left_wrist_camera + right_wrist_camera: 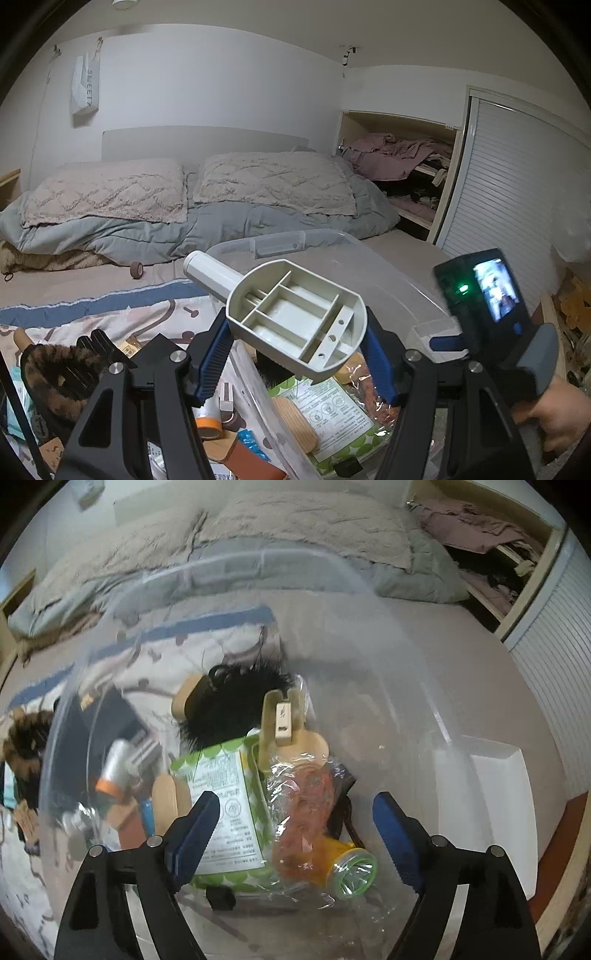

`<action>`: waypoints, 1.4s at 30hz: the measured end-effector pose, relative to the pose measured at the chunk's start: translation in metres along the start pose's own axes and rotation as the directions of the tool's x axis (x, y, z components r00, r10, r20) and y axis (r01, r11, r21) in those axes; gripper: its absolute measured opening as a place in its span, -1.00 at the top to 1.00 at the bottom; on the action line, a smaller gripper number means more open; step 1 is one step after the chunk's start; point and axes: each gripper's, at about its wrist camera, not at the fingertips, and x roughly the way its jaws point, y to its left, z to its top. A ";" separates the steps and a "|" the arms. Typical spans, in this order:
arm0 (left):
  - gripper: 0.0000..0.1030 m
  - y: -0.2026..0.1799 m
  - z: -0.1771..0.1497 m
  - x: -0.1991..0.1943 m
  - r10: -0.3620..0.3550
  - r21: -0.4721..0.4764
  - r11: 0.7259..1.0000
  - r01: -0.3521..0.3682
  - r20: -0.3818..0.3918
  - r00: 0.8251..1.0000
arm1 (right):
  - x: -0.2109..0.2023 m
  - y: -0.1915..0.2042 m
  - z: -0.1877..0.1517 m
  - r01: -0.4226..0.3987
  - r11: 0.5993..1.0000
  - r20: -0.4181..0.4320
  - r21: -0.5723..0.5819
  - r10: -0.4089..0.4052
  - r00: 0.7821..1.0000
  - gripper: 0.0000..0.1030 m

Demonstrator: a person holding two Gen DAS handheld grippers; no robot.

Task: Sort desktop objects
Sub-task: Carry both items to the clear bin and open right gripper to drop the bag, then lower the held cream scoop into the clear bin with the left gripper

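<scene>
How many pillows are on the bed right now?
2. One pillow lies at the left of the headboard, the other pillow beside it on the right, both on the grey duvet. None seems hidden.

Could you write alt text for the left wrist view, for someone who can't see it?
The left gripper clamps a cream plastic scoop-shaped holder in its blue jaws above a clear storage bin of small items on a bed.
</scene>
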 end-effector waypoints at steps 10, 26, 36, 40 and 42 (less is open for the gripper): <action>-0.28 -0.013 -0.002 -0.002 -0.036 0.032 0.999 0.036 0.001 0.999 | -0.035 -0.010 -0.027 -0.047 0.997 0.130 0.065 0.038 0.991 -0.65; -0.28 -0.035 -0.011 0.020 -0.040 0.045 0.998 0.046 -0.116 0.992 | -0.110 -0.045 -0.067 -0.241 0.949 0.393 0.201 0.147 0.908 -0.65; -0.28 -0.072 -0.028 0.043 -0.097 0.090 0.988 0.124 -0.263 0.960 | -0.145 -0.055 -0.080 -0.322 0.921 0.495 0.218 0.180 0.850 -0.65; -0.28 -0.095 -0.034 0.055 -0.132 0.123 0.976 0.180 -0.325 0.937 | -0.156 -0.058 -0.082 -0.344 0.915 0.529 0.213 0.187 0.828 -0.65; -0.28 -0.103 -0.036 0.060 -0.144 0.124 0.972 0.198 -0.349 0.926 | -0.160 -0.059 -0.083 -0.347 0.914 0.543 0.209 0.186 0.819 -0.65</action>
